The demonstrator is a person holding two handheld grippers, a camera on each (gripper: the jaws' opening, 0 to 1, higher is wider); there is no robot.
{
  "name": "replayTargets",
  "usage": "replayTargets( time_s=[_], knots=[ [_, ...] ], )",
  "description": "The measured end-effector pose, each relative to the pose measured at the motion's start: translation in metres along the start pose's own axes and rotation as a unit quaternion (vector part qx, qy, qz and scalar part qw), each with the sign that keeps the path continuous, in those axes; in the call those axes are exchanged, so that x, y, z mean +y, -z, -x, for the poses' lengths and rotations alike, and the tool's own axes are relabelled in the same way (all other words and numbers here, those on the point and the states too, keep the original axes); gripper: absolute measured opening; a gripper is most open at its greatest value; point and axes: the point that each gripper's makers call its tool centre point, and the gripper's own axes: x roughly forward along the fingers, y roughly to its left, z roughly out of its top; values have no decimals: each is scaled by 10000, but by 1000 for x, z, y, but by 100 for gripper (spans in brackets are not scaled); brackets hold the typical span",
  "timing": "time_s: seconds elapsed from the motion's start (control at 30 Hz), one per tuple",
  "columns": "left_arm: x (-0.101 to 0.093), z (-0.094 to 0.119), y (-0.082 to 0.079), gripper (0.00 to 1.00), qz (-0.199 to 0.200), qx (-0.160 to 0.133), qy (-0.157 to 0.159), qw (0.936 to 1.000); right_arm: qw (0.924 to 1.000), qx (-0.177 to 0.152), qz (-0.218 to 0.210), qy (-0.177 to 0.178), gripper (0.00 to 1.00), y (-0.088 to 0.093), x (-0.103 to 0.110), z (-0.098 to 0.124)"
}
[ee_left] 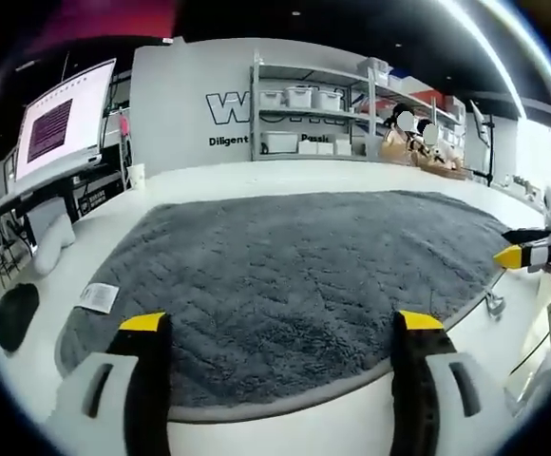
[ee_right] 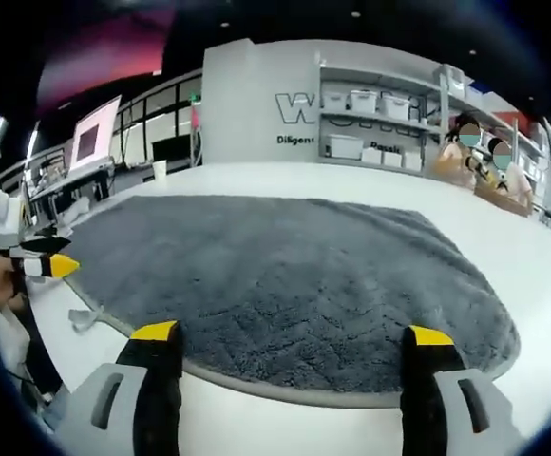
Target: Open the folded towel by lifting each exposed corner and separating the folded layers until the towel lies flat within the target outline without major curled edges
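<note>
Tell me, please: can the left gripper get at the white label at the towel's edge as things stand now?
Probably yes. The left gripper is open, holds nothing, and hangs over the grey towel's near edge. The white label lies exposed on the white table beside the towel edge, to the left in its view, with nothing between.

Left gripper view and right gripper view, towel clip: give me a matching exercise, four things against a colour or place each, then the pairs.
Things:
1. towel
2. tips of the tongs
3. label tag
4. storage bins

Descriptions:
A. yellow
B. on the metal shelves by the far wall
C. grey, spread open on the white table
D. white, at the towel's edge, on the left in the left gripper view

Pairs: 1-C, 2-A, 3-D, 4-B
</note>
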Motion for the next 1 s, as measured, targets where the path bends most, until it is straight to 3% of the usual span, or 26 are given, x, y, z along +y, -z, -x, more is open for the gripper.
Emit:
replayTargets(
  time_s=[0.8,1.0],
  knots=[
    [0,3,3,95,-25,18,32,10000,9999,-130,1,25,96,2,0,5],
    [-2,3,3,96,-105,50,162,9998,10000,-30,23,-26,97,2,2,5]
  ],
)
